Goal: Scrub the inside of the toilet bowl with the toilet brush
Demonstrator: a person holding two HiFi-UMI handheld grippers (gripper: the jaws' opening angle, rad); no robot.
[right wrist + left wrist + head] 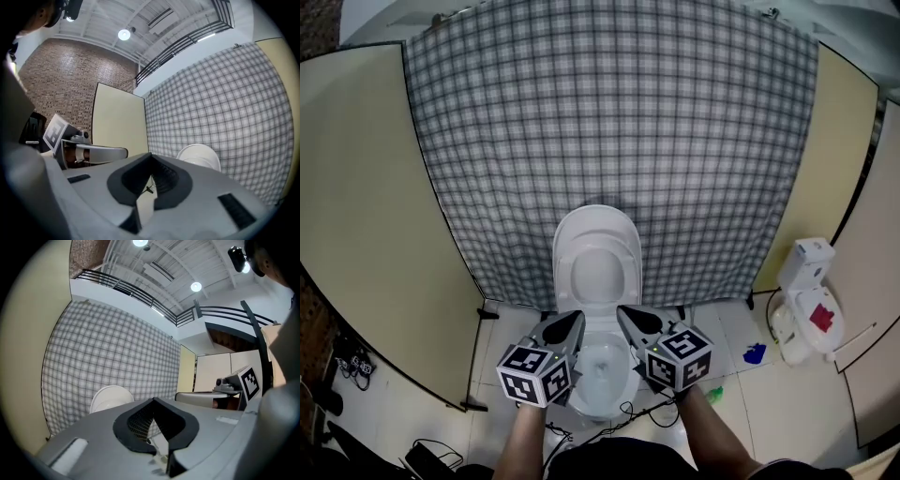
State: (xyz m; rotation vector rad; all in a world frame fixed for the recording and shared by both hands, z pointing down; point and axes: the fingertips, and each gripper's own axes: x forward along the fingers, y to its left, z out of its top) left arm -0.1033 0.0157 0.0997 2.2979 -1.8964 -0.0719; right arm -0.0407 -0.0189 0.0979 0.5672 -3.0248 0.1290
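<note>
A white toilet stands against the checked curtain, its lid (598, 246) raised and its bowl (602, 370) open below. My left gripper (572, 323) and right gripper (628, 319) hover side by side over the bowl's rim, pointing level toward the lid. Both are shut with nothing between the jaws. The raised lid (110, 398) shows past the closed tips of my left gripper (153, 400), and the lid (200, 157) shows again beyond my right gripper (150, 154). No toilet brush can be made out in either grip.
A checked curtain (609, 122) hangs behind the toilet between beige partition panels (356, 216). A white stand with a red part (808, 305) sits on the floor at right. A blue object (754, 353) and a green one (713, 394) lie nearby. Cables (628, 412) trail near the toilet's base.
</note>
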